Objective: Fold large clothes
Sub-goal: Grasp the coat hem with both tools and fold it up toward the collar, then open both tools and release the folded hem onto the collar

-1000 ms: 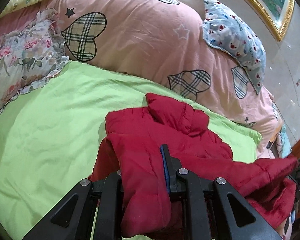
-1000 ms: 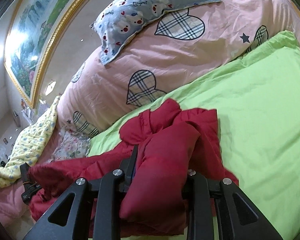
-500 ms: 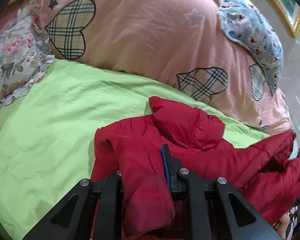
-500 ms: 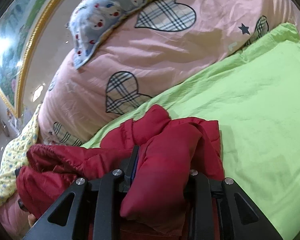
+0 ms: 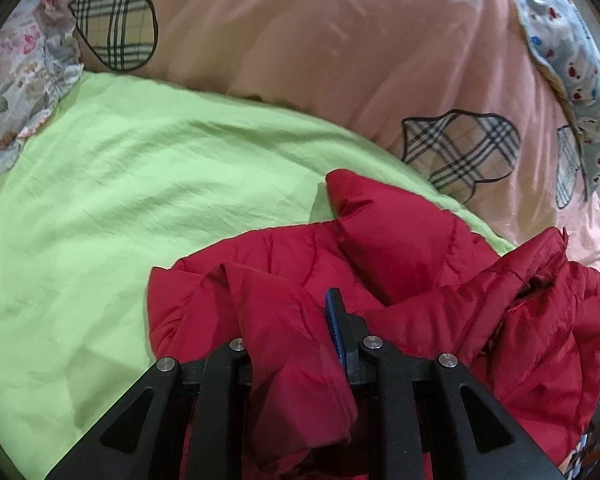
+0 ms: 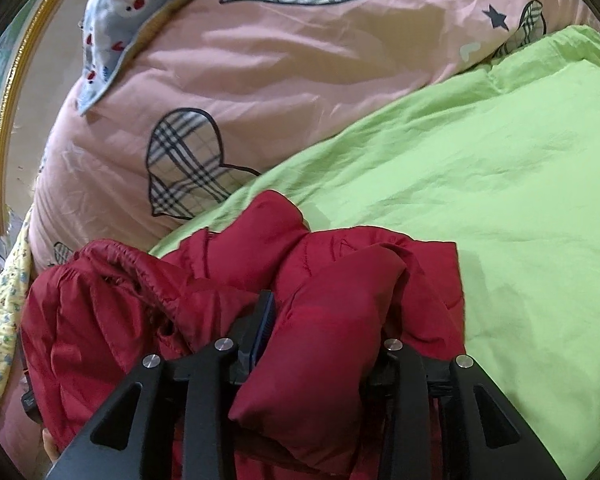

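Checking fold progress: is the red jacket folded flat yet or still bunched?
Still bunched: the red jacket lies crumpled on the green sheet, both grippers clamping puffy folds.

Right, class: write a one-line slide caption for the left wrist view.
Left gripper clamps a fold of the red puffer jacket above the green sheet, pink heart-print duvet behind.
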A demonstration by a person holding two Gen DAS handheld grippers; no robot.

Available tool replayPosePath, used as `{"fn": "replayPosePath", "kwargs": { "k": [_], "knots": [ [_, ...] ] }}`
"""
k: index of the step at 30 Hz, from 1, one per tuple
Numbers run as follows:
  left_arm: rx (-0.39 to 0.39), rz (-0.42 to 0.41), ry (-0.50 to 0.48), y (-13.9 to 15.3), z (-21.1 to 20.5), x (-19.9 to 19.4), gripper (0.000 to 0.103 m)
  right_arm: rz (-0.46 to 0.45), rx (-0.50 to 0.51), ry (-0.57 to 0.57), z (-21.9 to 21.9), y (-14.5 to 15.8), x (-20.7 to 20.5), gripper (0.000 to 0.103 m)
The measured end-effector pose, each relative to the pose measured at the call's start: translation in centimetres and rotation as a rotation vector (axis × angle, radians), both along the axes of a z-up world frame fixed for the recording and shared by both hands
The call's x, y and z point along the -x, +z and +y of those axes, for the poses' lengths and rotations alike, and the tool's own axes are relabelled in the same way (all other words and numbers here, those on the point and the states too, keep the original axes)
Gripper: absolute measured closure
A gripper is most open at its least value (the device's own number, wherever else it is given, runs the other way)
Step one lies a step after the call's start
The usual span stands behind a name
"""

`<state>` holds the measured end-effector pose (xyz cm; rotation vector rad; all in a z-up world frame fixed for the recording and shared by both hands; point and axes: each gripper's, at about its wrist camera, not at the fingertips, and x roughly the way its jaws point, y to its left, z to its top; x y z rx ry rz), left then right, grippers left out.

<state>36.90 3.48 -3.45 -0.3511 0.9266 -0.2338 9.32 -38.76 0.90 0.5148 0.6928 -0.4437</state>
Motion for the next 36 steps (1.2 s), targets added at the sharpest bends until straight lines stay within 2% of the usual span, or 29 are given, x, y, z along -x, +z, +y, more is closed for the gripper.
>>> {"fn": "replayPosePath", "kwargs": {
  "k": [8, 13, 16, 18, 24, 30, 31, 32, 34, 36],
  "knots": [
    [0.089, 0.012, 0.008, -1.8, 0.8, -1.3, 0.074, -0.016, -0.05, -0.013, -2.1, -2.2, -1.6, 0.065],
    [0.025, -0.027, -0.008, -0.3, 1.2, 0.6, 0.064, -0.01, -0.032, -0.031, -2.1, -2.6, -2.2, 0.065],
    [0.014, -0.054, 0.002, 1.0, 2.1, 2.4, 0.046, -0.015, -0.033, -0.033, -2.2, -2.7, -2.2, 0.065],
    [0.013, -0.078, 0.012, 1.9, 2.7, 3.8, 0.023, -0.019, -0.034, -0.036, -2.3, -2.7, -2.2, 0.065],
    [0.003, -0.134, -0.054, 4.2, 2.4, 9.1, 0.023, -0.017, -0.028, -0.047, -2.4, -2.7, -2.4, 0.065],
    [-0.053, -0.167, -0.227, 4.4, -2.4, 14.8, 0.023, -0.015, -0.027, -0.053, -2.7, -2.6, -2.6, 0.065],
    [-0.075, -0.173, -0.256, 4.3, -3.7, 15.6, 0.023, -0.016, -0.03, -0.054, -2.8, -2.6, -2.6, 0.065],
    [-0.128, -0.182, -0.269, 3.9, -5.0, 16.2, 0.022, -0.018, -0.034, -0.054, -2.8, -2.6, -2.6, 0.065],
    [-0.233, -0.187, -0.255, 2.9, -6.6, 16.3, 0.021, -0.028, -0.038, -0.054, -2.8, -2.4, -2.4, 0.065],
    [-0.282, -0.169, -0.239, 1.5, -7.5, 15.6, 0.018, -0.042, -0.046, -0.049, -2.8, -2.0, -1.8, 0.063]
  ]
}}
